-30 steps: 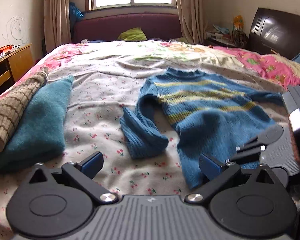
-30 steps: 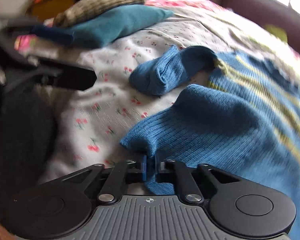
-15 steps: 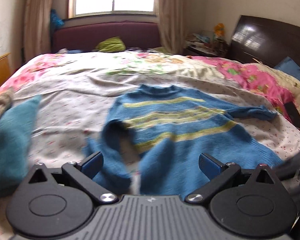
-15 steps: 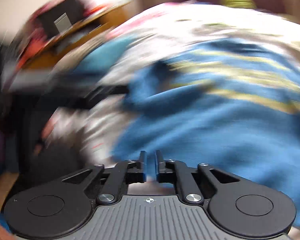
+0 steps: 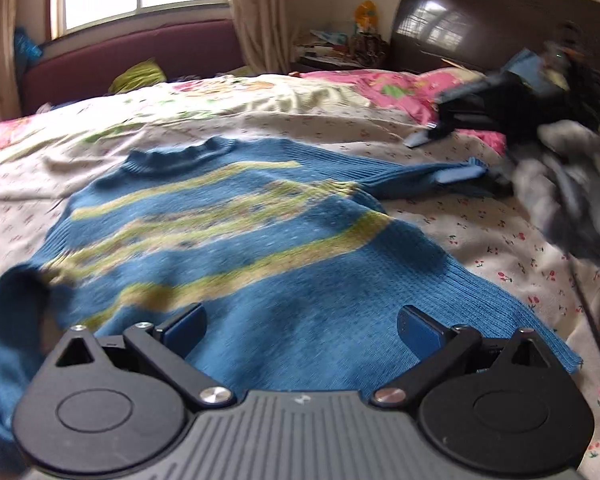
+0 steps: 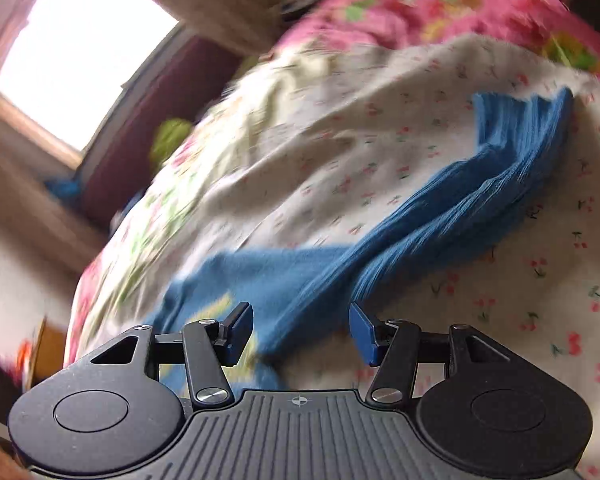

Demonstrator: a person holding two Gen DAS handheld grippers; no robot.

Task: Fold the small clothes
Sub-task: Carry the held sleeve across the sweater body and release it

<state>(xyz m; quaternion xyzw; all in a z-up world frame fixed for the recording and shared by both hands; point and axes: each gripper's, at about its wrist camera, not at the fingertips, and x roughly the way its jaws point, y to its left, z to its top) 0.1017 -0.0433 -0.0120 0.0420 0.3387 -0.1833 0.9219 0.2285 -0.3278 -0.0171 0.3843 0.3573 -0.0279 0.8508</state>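
A small blue sweater [image 5: 236, 240] with yellow-green stripes lies spread flat on the bed, neck towards the window. Its right sleeve [image 5: 420, 174] stretches out to the right. My left gripper [image 5: 300, 326] is open and empty, low over the sweater's hem. My right gripper shows blurred in the left wrist view [image 5: 460, 118], just beyond the sleeve's cuff. In the right wrist view my right gripper [image 6: 300, 330] is open, and the sleeve [image 6: 480, 196] runs away from between the fingers to its cuff, nothing gripped.
The bed [image 5: 480, 232] has a cherry-print sheet, and a pink floral quilt [image 5: 388, 88] lies at the headboard side. A grey sleeve of the person's arm [image 5: 560, 188] is at the right. A dark headboard [image 5: 500, 20] and a cluttered nightstand [image 5: 340, 48] stand behind.
My right gripper let go of the sweater's hem, opened, and swung to the right sleeve. My left gripper moved right and forward over the sweater, still open. The hem now lies flatter.
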